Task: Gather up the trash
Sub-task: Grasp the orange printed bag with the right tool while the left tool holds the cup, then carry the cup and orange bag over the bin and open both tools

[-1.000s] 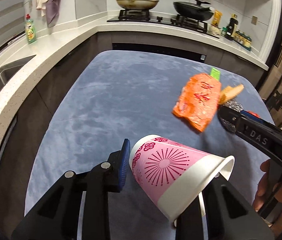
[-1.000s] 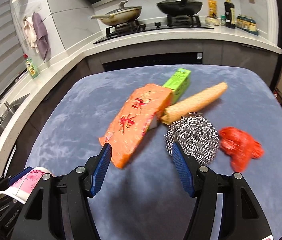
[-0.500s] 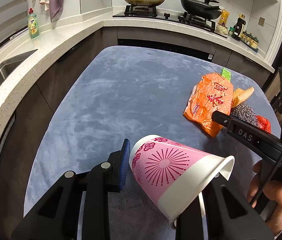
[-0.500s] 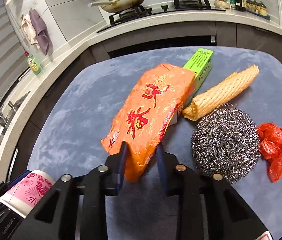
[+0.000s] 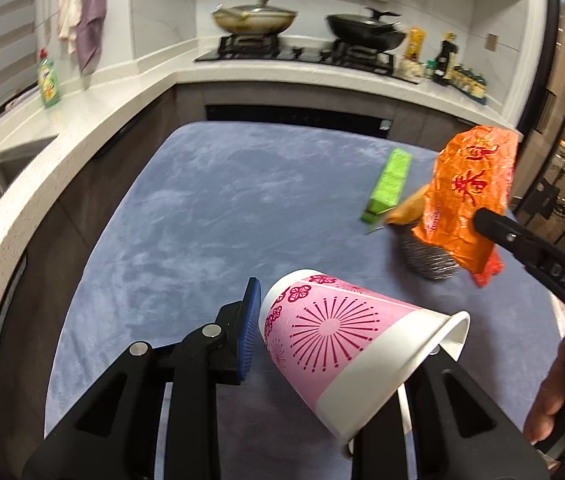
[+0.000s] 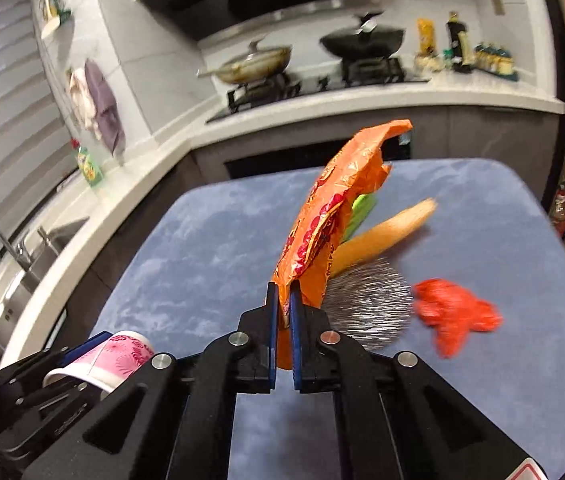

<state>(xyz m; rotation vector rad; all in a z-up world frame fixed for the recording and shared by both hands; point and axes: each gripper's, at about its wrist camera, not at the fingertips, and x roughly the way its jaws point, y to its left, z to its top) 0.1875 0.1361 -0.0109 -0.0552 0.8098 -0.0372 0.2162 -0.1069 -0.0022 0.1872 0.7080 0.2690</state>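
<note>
Now the step in hand is the pick-up of the crinkled orange snack wrapper with red print [image 6: 324, 224]: the right gripper [image 6: 281, 308] has just been closing, and its blue pads are pressed together on the wrapper's lower edge, so the wrapper hangs clear above the blue-grey plush table cover [image 6: 186, 264]. The left gripper [image 5: 346, 344] pinches the pink flower-printed paper cup [image 5: 346, 340], tipped on its side with the mouth toward the right gripper. On the cover remain a steel-wool scouring ball [image 6: 370, 304], a crumpled red plastic scrap [image 6: 454, 314], a ribbed tan foam sleeve [image 6: 386, 232] and a narrow green box [image 5: 390, 184]. Next, I judge, the wrapper should be swung across and stuffed into the cup's mouth, then released.
</note>
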